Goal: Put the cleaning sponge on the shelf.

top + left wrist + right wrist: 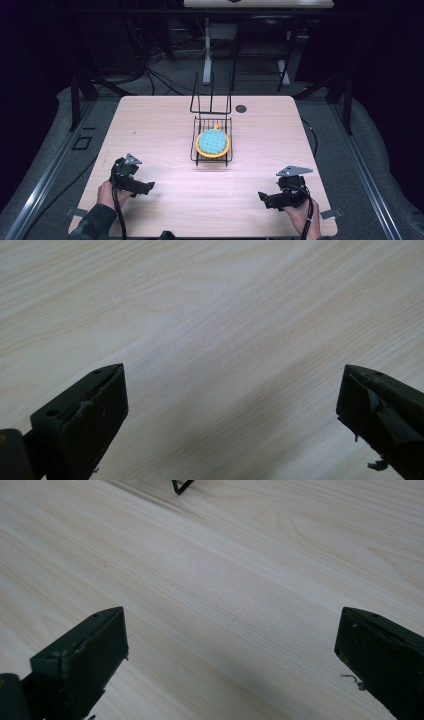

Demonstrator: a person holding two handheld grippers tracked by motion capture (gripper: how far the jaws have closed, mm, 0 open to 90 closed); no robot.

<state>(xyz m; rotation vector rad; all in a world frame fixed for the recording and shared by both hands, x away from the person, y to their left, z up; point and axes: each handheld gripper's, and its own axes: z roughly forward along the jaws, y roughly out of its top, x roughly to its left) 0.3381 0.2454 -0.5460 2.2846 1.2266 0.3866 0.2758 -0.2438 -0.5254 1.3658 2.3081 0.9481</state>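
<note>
High view: above the near edge, facing forward and down on the whole table (150, 125).
Left tongs view: close, low over bare wood.
Right tongs view: close, low; rack (181, 486) corner at top.
Shared: tabletop.

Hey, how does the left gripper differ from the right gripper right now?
The left gripper sits at the table's near left, its jaws pointing right; the right gripper sits at the near right, jaws pointing left. The right gripper lies slightly nearer the table's front edge than the left. Both are open, empty, and well short of the wire rack holding the blue and orange disc.
</note>
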